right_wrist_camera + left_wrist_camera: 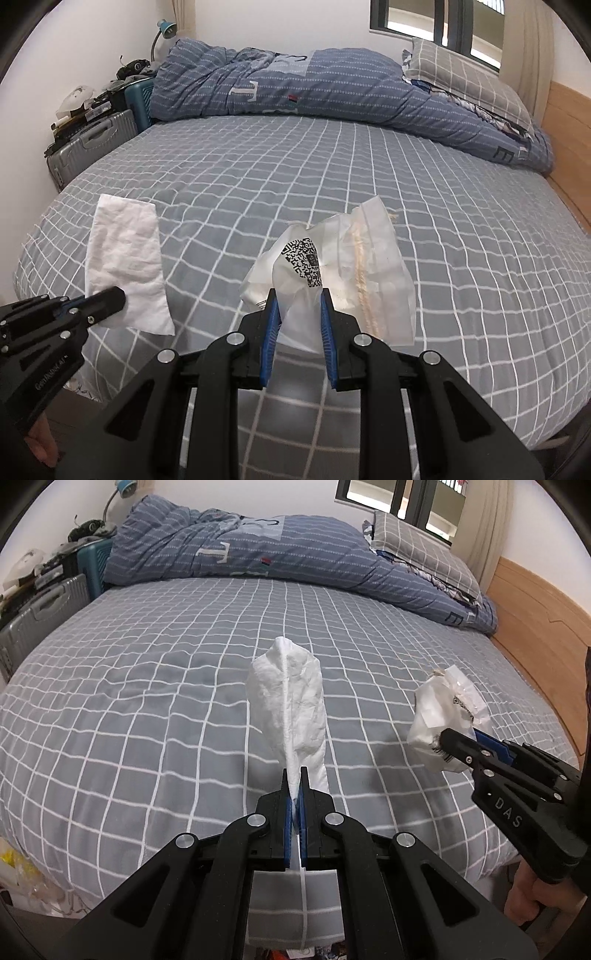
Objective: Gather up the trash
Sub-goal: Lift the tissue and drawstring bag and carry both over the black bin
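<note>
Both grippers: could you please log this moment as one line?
left gripper: shut on tissue | right gripper: shut on plastic wrapper | both above bed

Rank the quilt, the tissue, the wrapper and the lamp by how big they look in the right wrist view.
1. quilt
2. wrapper and tissue: alike, and both sit close to the camera, so no ranking
3. lamp

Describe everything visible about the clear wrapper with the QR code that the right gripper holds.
The wrapper is a crumpled, translucent plastic packet, whitish and glossy, with a black QR code printed on its near face and a pale twisted cord showing through its right side. The right gripper is shut on its lower, bunched end, blue pads pressing either side. It is lifted clear above the grey checked bedsheet, fanning upward and rightward; nothing else touches it.
</note>
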A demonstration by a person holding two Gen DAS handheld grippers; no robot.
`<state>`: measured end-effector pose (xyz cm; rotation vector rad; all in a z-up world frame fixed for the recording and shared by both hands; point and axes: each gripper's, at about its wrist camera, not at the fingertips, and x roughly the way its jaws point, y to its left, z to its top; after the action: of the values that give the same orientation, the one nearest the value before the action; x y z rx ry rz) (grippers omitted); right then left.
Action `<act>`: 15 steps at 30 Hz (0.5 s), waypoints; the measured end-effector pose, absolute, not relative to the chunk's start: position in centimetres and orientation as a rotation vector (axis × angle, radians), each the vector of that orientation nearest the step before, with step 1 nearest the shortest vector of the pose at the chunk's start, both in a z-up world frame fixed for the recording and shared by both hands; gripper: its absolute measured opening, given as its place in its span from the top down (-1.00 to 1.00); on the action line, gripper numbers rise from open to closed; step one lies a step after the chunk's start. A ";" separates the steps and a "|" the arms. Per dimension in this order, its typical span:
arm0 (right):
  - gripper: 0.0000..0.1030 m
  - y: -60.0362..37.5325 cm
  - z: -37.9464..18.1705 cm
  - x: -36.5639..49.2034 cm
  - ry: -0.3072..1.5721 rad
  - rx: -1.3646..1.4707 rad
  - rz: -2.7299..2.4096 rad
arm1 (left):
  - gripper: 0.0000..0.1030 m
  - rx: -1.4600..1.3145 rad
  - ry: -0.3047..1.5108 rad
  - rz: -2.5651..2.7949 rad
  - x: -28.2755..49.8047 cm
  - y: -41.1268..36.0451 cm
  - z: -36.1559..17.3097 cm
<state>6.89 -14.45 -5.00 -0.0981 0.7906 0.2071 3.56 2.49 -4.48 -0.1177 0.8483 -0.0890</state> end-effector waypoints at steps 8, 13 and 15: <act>0.60 -15.6 -4.8 3.8 0.794 -0.096 0.202 | 0.96 -0.126 0.847 -0.082 1.1 2.0 -4.4; 0.60 -16.1 -4.6 1.7 0.790 -0.097 0.200 | 0.96 -0.125 0.848 -0.088 -0.7 1.3 -4.4; 0.60 -16.3 -4.6 0.9 0.793 -0.096 0.200 | 0.96 -0.123 0.850 -0.092 -1.2 1.1 -4.5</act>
<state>0.89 -16.32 -4.62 -0.0957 0.7931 0.2004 -1.23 1.08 -4.47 -0.1229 0.8502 -0.0915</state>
